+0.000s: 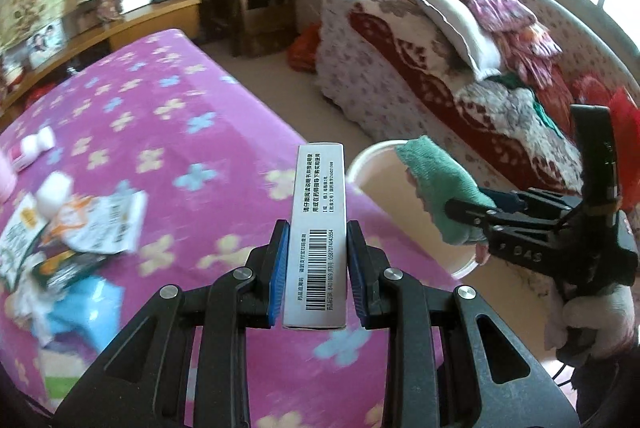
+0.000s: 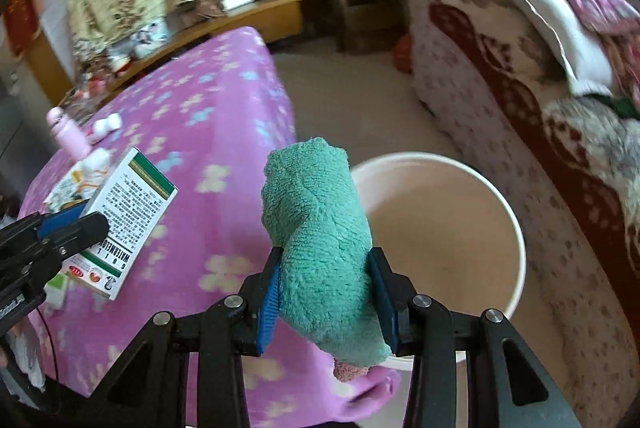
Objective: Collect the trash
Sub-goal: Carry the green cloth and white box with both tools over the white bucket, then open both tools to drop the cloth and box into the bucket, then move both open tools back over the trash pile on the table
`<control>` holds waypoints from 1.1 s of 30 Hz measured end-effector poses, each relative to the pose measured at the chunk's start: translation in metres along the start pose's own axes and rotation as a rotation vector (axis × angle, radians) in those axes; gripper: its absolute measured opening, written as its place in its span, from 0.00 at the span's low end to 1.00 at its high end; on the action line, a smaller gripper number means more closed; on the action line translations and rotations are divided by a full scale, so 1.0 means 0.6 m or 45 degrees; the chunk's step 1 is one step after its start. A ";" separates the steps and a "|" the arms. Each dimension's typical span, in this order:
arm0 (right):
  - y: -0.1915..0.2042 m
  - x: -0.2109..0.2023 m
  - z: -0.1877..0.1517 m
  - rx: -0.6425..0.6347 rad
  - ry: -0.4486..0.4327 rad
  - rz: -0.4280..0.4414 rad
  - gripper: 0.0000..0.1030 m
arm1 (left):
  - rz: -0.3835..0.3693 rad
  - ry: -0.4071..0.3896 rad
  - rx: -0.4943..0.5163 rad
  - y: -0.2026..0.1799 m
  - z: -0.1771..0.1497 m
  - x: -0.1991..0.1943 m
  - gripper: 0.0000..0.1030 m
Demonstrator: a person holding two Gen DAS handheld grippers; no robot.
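My left gripper [image 1: 318,268] is shut on a white medicine box [image 1: 318,232] with a barcode, held over the purple table's edge. That box [image 2: 124,224] shows at the left of the right wrist view, its printed face up, with the left gripper [image 2: 80,224] on it. My right gripper [image 2: 326,292] is shut on a rolled green cloth [image 2: 320,240] beside a white bucket [image 2: 516,228]. In the left wrist view the cloth [image 1: 440,188] hangs over the bucket's [image 1: 364,158] rim, with the right gripper [image 1: 476,208] closed on it.
The table has a purple flowered cover [image 1: 168,116]. Wrappers and papers [image 1: 76,224], a blue pack [image 1: 84,304] and a small white bottle [image 1: 38,144] lie on its left side. A pink bottle [image 2: 70,132] stands there too. A sofa with blankets and pillows [image 1: 460,60] lies beyond the bucket.
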State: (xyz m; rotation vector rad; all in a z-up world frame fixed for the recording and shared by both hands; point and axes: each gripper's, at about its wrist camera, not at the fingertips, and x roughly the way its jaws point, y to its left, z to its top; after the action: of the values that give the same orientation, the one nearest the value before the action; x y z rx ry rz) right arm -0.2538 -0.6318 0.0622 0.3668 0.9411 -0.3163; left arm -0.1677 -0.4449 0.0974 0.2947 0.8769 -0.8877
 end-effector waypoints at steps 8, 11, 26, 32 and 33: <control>-0.082 0.042 -0.013 0.105 0.061 -0.050 0.39 | -0.066 0.048 0.029 -0.065 0.030 0.072 0.25; -0.099 0.053 -0.017 0.138 0.069 -0.080 0.43 | -0.082 0.056 0.018 -0.079 0.035 0.090 0.25; -0.111 0.063 -0.023 0.189 0.063 -0.104 0.51 | -0.139 0.055 -0.050 -0.071 0.030 0.092 0.52; -0.087 0.052 -0.020 0.150 0.050 -0.104 0.53 | -0.077 0.031 -0.051 -0.053 0.016 0.074 0.52; -0.082 0.050 -0.020 0.144 0.047 -0.102 0.53 | -0.066 0.026 -0.057 -0.049 0.013 0.069 0.52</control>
State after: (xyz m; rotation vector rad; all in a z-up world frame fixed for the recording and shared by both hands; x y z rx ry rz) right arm -0.2663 -0.6737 0.0226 0.4404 0.9784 -0.4381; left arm -0.1727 -0.4901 0.0742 0.2436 0.9254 -0.9135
